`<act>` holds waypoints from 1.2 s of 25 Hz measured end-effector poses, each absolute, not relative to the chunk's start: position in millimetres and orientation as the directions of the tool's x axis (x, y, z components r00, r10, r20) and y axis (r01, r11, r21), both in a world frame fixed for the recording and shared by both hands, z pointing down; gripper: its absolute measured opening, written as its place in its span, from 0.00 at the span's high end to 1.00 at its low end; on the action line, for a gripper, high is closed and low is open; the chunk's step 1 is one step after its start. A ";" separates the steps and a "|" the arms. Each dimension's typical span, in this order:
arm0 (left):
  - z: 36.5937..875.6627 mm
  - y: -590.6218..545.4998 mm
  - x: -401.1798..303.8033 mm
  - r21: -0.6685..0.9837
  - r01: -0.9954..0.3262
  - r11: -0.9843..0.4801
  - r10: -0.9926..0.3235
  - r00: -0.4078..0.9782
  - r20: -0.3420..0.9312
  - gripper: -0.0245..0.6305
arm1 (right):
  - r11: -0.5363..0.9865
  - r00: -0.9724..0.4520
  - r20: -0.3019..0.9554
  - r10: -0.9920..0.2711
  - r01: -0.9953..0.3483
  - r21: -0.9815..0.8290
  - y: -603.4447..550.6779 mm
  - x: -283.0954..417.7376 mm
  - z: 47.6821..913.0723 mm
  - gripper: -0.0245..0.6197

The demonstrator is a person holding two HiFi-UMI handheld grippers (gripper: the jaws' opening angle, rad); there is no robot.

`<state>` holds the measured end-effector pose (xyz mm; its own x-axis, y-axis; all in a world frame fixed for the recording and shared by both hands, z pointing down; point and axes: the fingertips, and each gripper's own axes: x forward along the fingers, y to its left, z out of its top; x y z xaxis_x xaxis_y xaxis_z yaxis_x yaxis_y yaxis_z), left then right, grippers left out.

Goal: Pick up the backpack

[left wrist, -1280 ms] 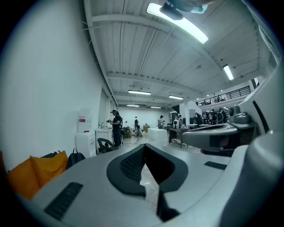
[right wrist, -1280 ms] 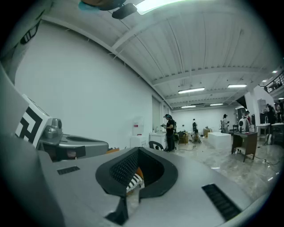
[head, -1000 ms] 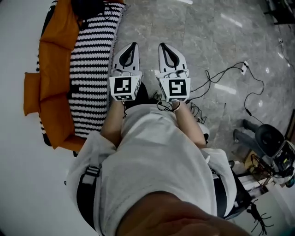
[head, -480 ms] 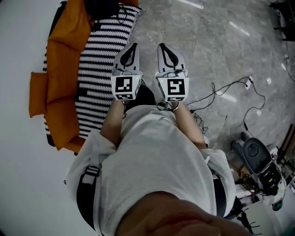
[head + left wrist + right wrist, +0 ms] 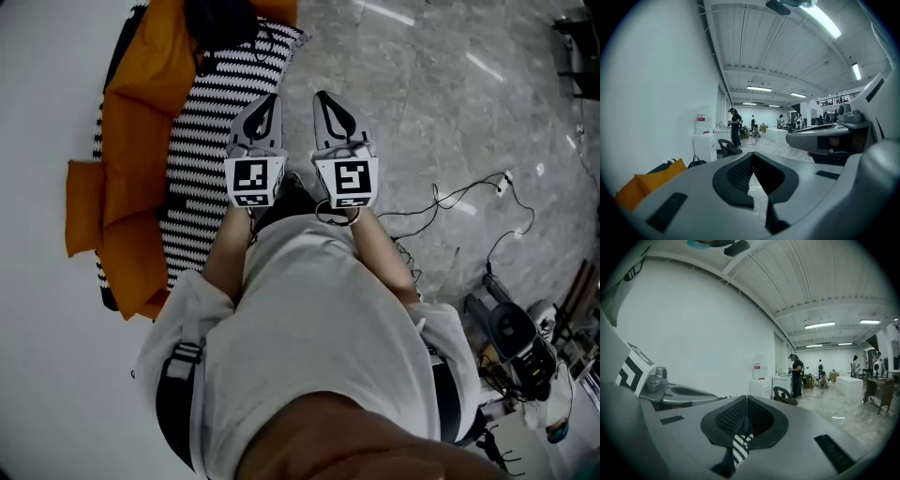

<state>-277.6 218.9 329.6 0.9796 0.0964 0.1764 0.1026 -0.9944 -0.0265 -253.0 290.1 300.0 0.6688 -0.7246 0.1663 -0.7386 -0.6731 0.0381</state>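
The backpack is, as far as I can tell, the dark lump at the top edge of the head view, left of centre. It sits on the far end of the striped cover, with the orange cushions to its left. In the left gripper view I see it as a small black bag at lower left, just right of an orange cushion and against the white wall.

The left gripper and right gripper are side by side in the upper centre, both pointing toward the top of the frame and apart from the backpack. The left one is over the cover's edge and the right one over the grey floor. Both have their jaws pressed together with nothing between them. In the right gripper view, a bit of striped cover shows through the gap below the tips.

Cables trail across the floor at right.
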 end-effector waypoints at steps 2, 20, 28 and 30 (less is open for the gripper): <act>330.3 206.7 -271.8 -0.017 0.093 -0.996 0.088 0.979 0.182 0.94 | -0.666 0.661 0.175 -0.729 -0.745 0.042 278.8 -247.6 300.1 0.90; 336.6 127.3 -169.9 -0.012 -0.075 -0.997 -0.076 0.974 0.215 0.94 | -0.530 0.528 0.143 -0.837 -0.847 0.026 188.3 -121.8 294.5 0.90; 344.8 121.8 -89.7 -0.016 -0.168 -0.986 -0.167 0.952 0.256 0.94 | -0.447 0.441 0.169 -0.882 -0.894 -0.001 175.1 -31.0 304.4 0.90; 349.3 119.3 -75.0 -0.016 -0.195 -0.981 -0.192 0.944 0.269 0.94 | -0.424 0.416 0.180 -0.892 -0.906 -0.010 171.6 -14.0 310.1 0.90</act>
